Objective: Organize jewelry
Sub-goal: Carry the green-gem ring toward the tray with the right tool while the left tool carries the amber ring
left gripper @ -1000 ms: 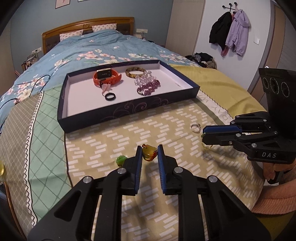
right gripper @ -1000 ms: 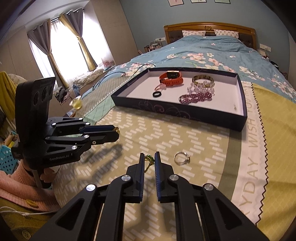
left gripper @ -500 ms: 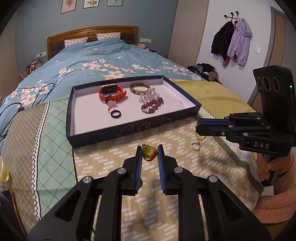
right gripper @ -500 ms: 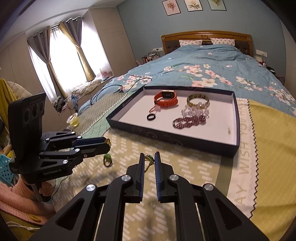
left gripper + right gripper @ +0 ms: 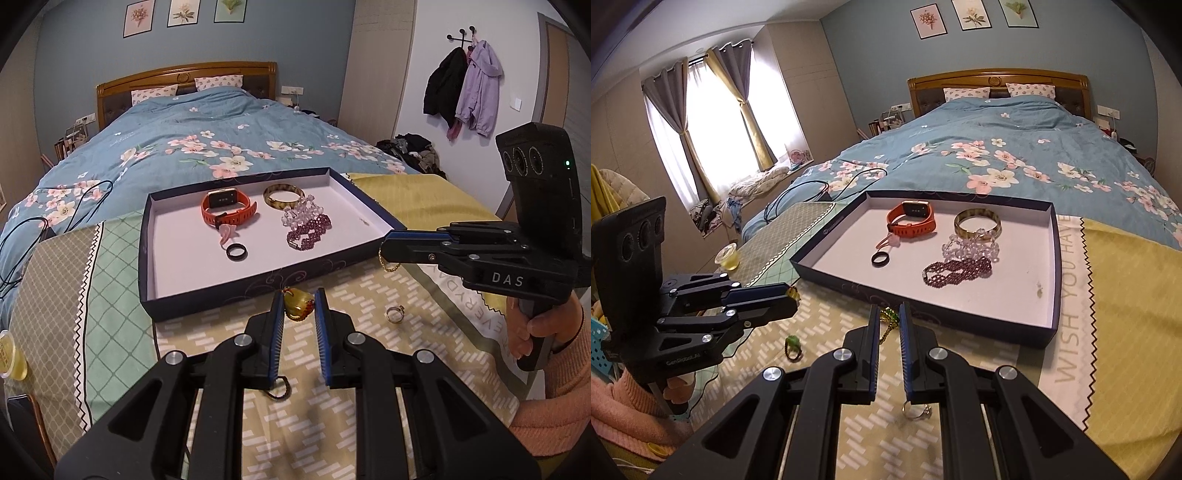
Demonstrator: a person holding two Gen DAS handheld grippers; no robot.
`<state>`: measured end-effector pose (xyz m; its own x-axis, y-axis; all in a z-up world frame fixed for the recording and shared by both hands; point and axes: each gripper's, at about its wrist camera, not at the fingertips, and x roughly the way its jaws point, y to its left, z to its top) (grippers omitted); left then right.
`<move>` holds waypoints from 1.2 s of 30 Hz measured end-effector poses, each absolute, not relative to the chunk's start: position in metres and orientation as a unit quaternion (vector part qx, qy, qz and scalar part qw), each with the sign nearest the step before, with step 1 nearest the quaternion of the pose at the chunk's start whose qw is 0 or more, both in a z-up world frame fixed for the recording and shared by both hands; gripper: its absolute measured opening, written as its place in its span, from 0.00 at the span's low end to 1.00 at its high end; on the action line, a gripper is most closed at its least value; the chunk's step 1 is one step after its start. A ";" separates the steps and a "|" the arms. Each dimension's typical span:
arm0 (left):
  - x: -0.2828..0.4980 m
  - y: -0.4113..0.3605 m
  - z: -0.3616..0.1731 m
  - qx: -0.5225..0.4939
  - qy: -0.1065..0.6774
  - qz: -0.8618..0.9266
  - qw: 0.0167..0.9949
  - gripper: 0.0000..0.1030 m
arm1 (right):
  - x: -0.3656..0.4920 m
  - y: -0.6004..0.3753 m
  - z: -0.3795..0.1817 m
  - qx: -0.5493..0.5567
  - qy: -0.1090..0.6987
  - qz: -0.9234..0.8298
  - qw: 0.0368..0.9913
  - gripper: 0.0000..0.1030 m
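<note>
Change: both grippers have risen off the bedspread since the earlier frames and now hang near the tray's front wall.
Left gripper (image 5: pixel 298 302): closed on the amber pendant (image 5: pixel 298 308), held clear of the cloth.
Right gripper (image 5: pixel 887 321): jaws narrow, pinching a gold chain (image 5: pixel 888 325) that dangles below.
Tray (image 5: pixel 236 286): at 12 o'clock from both grippers; holds orange watch (image 5: pixel 228 210), bangle (image 5: pixel 283 195), bead bracelets (image 5: pixel 308 230), black ring (image 5: pixel 236 252).
Silver ring (image 5: pixel 394 314): on the cloth, 3 o'clock of the left gripper.
Green ring (image 5: pixel 793 345): on the cloth, 9 o'clock of the right gripper.
</note>
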<state>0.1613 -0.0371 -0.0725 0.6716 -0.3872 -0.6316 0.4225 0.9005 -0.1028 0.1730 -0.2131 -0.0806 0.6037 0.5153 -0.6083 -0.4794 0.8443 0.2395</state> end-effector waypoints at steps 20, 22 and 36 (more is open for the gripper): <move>0.175 -0.037 -0.065 0.026 0.327 -0.210 0.921 0.16 | 0.189 -0.212 -0.073 0.025 0.338 0.273 0.900 0.09; 0.176 -0.036 -0.064 0.026 0.326 -0.209 0.922 0.16 | 0.192 -0.212 -0.073 0.025 0.338 0.272 0.901 0.09; 0.184 -0.037 -0.063 0.025 0.323 -0.206 0.923 0.16 | 0.199 -0.212 -0.070 0.027 0.336 0.270 0.902 0.09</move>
